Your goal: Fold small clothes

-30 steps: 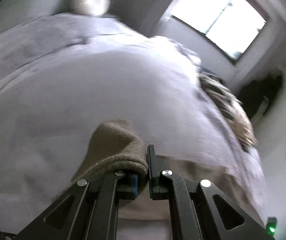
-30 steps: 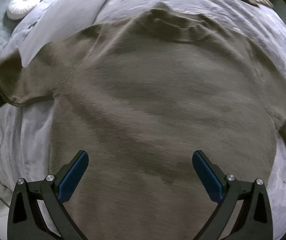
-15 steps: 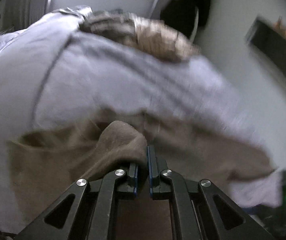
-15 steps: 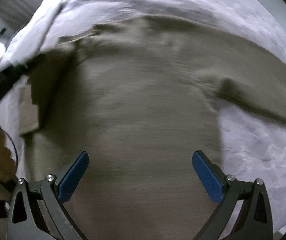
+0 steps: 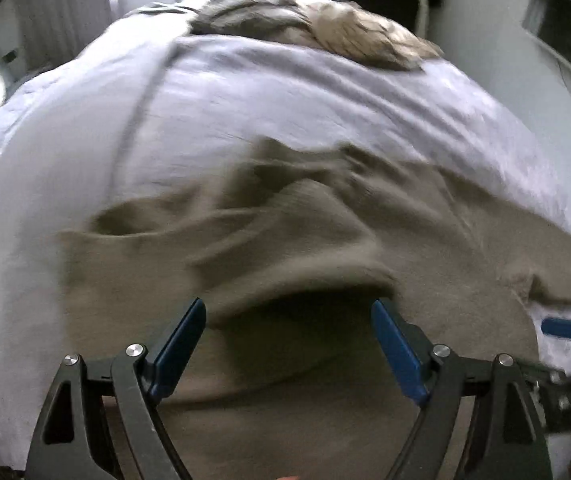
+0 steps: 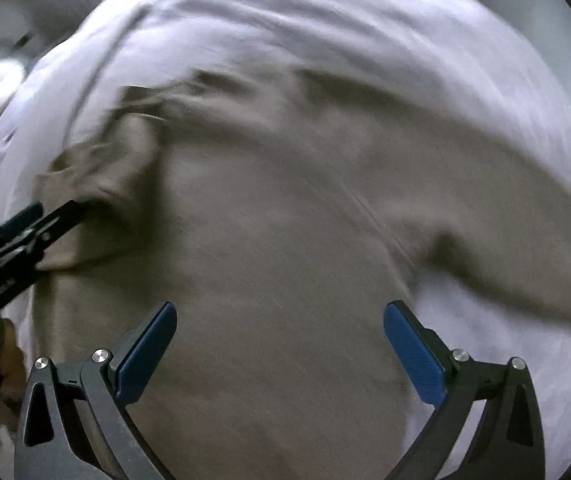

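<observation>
The left wrist view shows the folded sleeve [image 5: 293,236] lying loose on the brown sweater [image 5: 325,380]. The left tool [image 5: 288,344] has just been opening its jaws; they stand wide, with nothing pressed between them. The right wrist view shows the other sleeve [image 6: 505,248] spread out on the bed sheet [image 6: 325,28]. The right tool [image 6: 279,346] hangs wide open above the sweater's body. No container is visible.
</observation>
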`<state>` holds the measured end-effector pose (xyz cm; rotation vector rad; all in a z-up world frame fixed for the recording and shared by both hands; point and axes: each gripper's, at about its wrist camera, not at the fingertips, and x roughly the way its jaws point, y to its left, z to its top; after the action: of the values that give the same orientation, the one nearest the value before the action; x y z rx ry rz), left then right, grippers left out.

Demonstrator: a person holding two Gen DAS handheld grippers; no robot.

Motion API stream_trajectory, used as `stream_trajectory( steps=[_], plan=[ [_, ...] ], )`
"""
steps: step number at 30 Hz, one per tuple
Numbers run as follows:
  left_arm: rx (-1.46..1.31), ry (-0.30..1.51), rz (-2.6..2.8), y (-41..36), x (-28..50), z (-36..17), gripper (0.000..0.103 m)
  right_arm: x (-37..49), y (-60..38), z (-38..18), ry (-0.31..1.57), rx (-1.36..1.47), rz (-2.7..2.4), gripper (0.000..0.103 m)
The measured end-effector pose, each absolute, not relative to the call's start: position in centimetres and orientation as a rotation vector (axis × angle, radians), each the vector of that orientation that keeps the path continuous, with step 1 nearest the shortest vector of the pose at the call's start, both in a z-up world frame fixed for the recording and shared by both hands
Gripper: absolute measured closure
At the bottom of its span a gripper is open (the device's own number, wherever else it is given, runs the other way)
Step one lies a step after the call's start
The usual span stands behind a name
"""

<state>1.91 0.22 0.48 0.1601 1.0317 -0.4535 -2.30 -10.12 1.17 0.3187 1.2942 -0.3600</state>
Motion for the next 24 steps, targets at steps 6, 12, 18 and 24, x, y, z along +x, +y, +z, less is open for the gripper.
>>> stream_trajectory(
  steps=[6,12,18,24],
  plan=[
    [0.129,1.06,-0.183,9.9,5.4,0.4,0.017,5.3,-1.2,1.0,1.216,-0.118,-0.214,0.0],
    [-0.052,1.251,-0.134,14.9,8.3,-4.7,0.017,9.0,3.8,-3.7,1.13,-0.597,-0.255,0.041],
    [-0.036,1.23,-0.178,13.9,8.9,-5.0,0.017,8.8,-5.2,-1.4,1.115,0.026,-0.297,0.096],
    [0.005,1.23,-0.188,13.3,9.6,-5.4,0.018,1.2,-16.9,-5.0,0.985,1.027,-0.403,0.088]
  ],
)
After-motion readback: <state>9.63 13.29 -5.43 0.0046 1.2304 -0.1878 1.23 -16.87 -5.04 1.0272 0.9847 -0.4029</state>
